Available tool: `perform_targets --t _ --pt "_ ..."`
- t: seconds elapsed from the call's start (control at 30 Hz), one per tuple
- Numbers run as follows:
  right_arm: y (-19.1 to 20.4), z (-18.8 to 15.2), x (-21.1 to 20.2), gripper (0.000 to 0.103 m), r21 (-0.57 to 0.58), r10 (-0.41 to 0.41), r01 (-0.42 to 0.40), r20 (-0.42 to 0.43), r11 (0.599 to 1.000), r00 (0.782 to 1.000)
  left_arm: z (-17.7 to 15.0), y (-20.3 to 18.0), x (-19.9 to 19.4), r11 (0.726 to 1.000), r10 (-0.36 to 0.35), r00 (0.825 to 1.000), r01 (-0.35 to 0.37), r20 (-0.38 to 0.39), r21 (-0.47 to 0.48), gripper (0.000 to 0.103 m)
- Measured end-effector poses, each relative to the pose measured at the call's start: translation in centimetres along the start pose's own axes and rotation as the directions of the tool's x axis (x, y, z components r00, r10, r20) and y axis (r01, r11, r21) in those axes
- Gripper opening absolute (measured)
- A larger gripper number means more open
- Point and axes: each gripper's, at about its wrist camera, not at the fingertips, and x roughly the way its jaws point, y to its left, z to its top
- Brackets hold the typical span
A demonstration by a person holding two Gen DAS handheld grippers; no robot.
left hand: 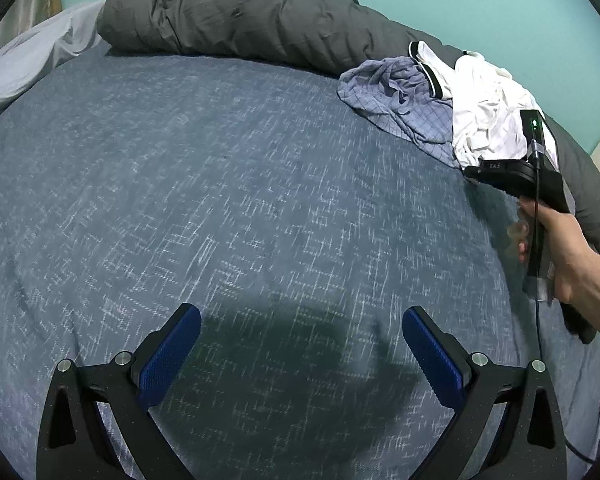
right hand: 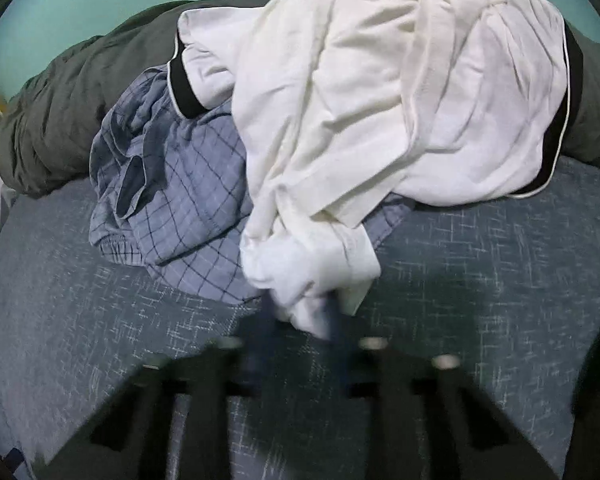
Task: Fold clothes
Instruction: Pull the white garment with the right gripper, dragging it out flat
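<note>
Bedspread point(left hand: 220, 184) coarse woven cloth; white garment point(right hand: 360, 120) smooth, probably cotton; duvet point(left hand: 228, 20) matt, crinkled.

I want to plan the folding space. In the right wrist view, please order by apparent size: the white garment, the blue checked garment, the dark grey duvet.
1. white garment, largest, though nearest the camera
2. blue checked garment and dark grey duvet: similar, both partly hidden, not ranked
</note>
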Motion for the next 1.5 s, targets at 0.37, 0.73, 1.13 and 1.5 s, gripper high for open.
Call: perform_targets --t 0.37,0.73,1.13,1.5 --pt "-0.9 -6.5 -8.1 0.004 -0.028 0.092 -0.090 0.099 0.996 0.991 -3.6 0.2 -4.5 1.000 -0.021 1.000 0.021 0.021 -0.005 0.103" --pt "-0.1 -19.9 -19.9 0.004 -0.007 0.278 -0.279 0.094 0.960 0.956 -12.5 0.8 -11.8 0.999 -0.042 0.998 0.043 0.051 -0.013 0.103" --pt "3.2 -33.3 -29.2 0.004 -0.008 0.396 -0.397 0.098 0.918 0.913 -21.6 2.4 -18.3 0.996 -0.085 0.990 0.085 0.117 0.001 0.103" --pt "9.8 -44.5 -37.0 0.004 -0.100 0.429 -0.423 0.037 0.900 0.903 -29.2 4.8 -26.8 0.995 -0.096 0.981 0.100 0.169 -0.018 0.103"
